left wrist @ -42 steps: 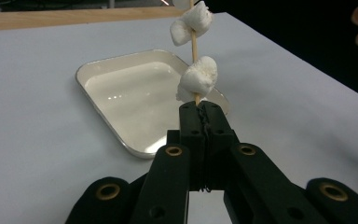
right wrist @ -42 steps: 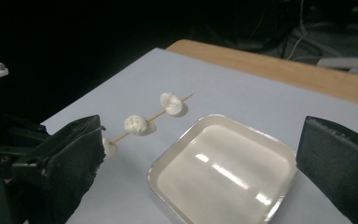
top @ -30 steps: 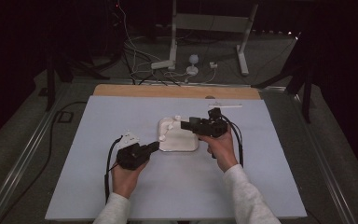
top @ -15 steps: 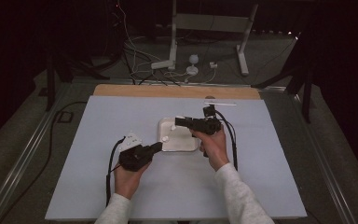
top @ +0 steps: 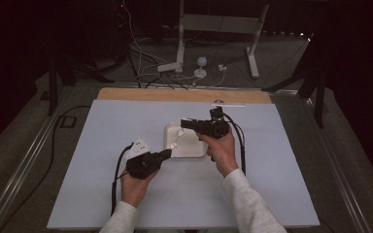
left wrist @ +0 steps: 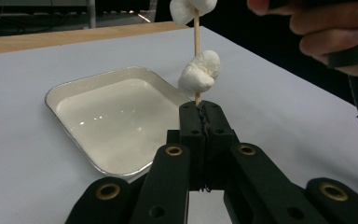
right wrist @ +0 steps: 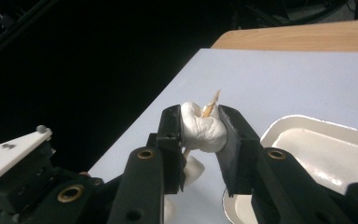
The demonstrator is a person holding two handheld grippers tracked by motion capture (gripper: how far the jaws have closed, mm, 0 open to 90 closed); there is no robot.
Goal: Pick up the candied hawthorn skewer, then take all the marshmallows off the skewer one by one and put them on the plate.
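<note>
Jaws of my right gripper [right wrist: 199, 126] have just been closing, and at frame centre they now pinch the top marshmallow [right wrist: 201, 127] on the skewer [right wrist: 210, 102]. Left gripper [left wrist: 200, 122], lower middle of its view, is clamped tight on the skewer's foot, holding it upright beside the white tray [left wrist: 63, 91]. Lower marshmallow [left wrist: 199, 71] sits above those jaws. I judge the top piece is about to be seated or pulled

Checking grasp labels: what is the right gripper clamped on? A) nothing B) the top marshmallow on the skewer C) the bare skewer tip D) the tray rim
B: in the right gripper view the right gripper squeezes the top marshmallow, with the skewer tip poking out above it.
</note>
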